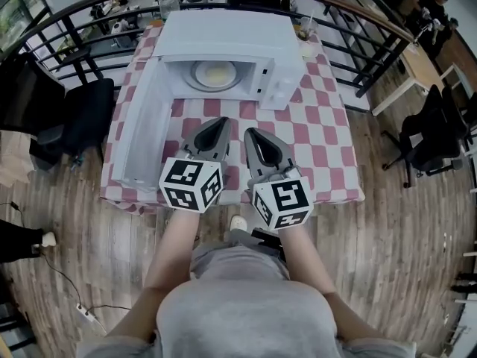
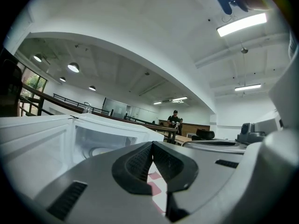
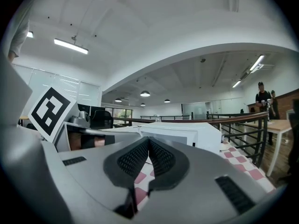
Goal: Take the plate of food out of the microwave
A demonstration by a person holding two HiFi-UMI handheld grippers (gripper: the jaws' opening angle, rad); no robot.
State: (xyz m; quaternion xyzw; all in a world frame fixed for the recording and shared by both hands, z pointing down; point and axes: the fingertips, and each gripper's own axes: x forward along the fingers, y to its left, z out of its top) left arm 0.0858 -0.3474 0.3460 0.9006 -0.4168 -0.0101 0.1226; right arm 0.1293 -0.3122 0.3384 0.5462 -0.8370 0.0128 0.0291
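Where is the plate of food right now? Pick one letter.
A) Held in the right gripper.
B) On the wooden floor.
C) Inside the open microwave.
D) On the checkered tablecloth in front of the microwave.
C: the plate of food sits inside the microwave, whose door stands open.

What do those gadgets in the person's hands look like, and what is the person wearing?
Each is a smooth grey shell tapering to a point: the left gripper and the right gripper. Inside the tips sit black ribbed pads. At the back each carries a white cube printed with black square markers. The person wears a grey top, with no sleeves over the forearms.
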